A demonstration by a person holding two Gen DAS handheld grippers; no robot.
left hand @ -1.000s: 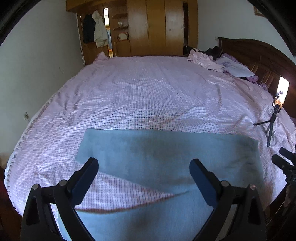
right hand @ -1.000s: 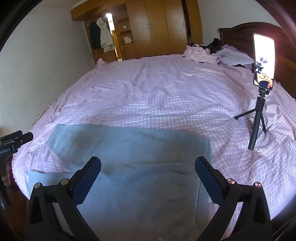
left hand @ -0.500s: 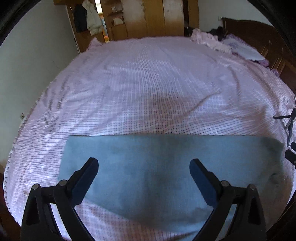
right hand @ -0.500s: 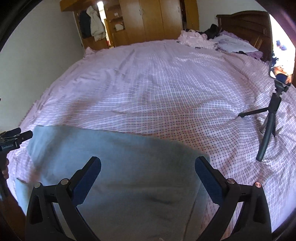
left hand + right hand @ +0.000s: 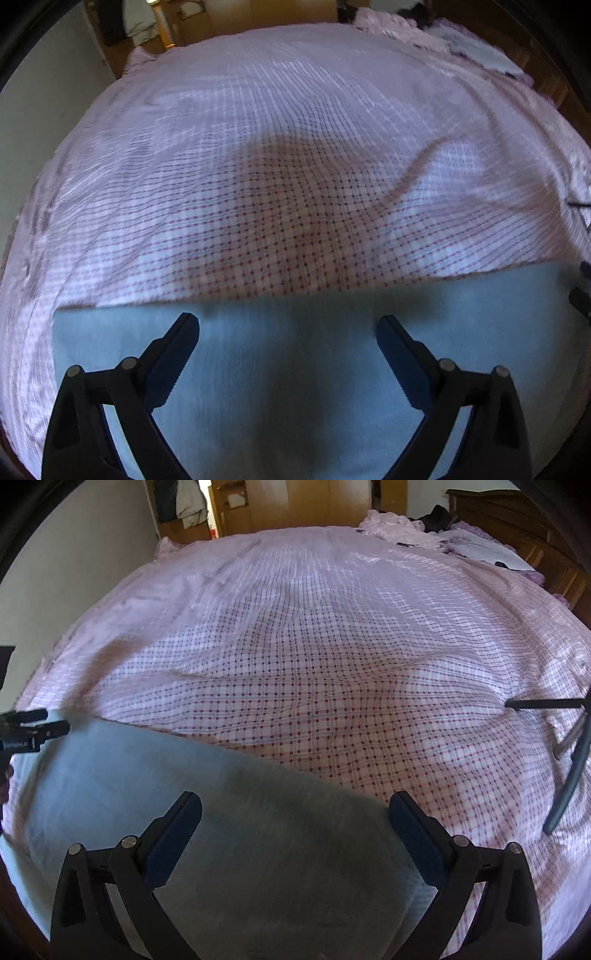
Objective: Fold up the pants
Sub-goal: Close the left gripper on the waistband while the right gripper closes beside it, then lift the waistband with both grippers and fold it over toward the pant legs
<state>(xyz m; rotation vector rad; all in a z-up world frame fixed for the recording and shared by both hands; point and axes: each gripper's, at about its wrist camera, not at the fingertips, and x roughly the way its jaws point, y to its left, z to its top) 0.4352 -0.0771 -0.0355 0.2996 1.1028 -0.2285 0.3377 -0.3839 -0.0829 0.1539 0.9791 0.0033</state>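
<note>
The flat, pale blue soft-fabric pants (image 5: pixel 295 369) lie at the near edge of the bed's pink checked sheet (image 5: pixel 295 177). The left gripper (image 5: pixel 288 343) and right gripper (image 5: pixel 295 823) hover above them, fingers spread wide, holding nothing. Pinching sheet along with cloth could drag the fold askew.

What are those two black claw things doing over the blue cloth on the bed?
A person is holding a gripper in each hand to fold a pair of blue pants lying flat on a bed with a pink checked sheet. The left gripper and the right gripper are both open above the pants and grip nothing. The tripod stands on the sheet to the right, apart from the pants.
</note>
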